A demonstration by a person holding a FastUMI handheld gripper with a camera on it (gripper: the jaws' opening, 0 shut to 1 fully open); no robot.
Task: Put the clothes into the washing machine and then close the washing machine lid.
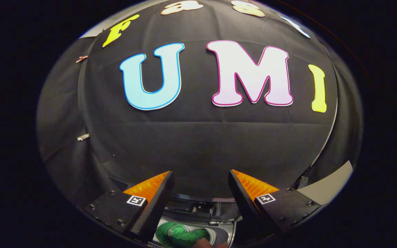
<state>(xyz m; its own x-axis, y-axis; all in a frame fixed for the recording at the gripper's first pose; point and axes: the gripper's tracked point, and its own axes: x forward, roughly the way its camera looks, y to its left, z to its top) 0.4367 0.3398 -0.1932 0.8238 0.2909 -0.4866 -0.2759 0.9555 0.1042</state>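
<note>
**Hovering open above the drum, clothes already inside**

Reading left to right: the left finger [150,203] stands wide of the right finger [250,199], so the gripper [200,193] holds nothing; below and between them green clothes [181,236] lie in the washing machine [198,208]; loading looks done; next, I judge, comes finding and lowering the lid.

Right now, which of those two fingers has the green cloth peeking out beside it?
The left finger: the green cloth lies below its tip, inside the washing machine. The open fingers hold nothing.
</note>
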